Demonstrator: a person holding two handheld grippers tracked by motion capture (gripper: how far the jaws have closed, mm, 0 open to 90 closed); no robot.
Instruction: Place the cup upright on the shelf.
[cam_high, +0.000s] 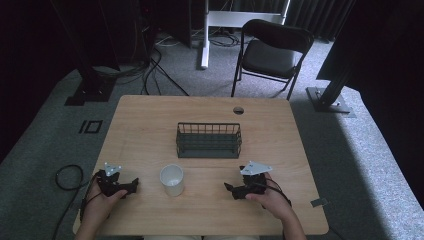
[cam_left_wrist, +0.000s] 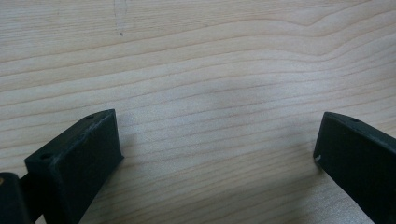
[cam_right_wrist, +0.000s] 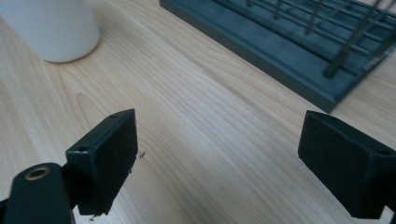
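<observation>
Nothing is gripped yet: we are looking at the white paper cup (cam_high: 172, 180) standing upright near the front edge of the pale wooden table (cam_high: 150, 130), in front of the dark wire rack (cam_high: 209, 140), untouched. We are resting the left gripper (cam_high: 133, 186) and right gripper (cam_high: 229, 188) on either side of it, both spread wide and empty, so we judge that the whole job is still waiting.

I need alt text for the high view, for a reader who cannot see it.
A person's two hands rest on a wooden table, each holding an open black gripper: left gripper, right gripper. A white cup stands between them, and a dark wire basket sits behind it.
</observation>
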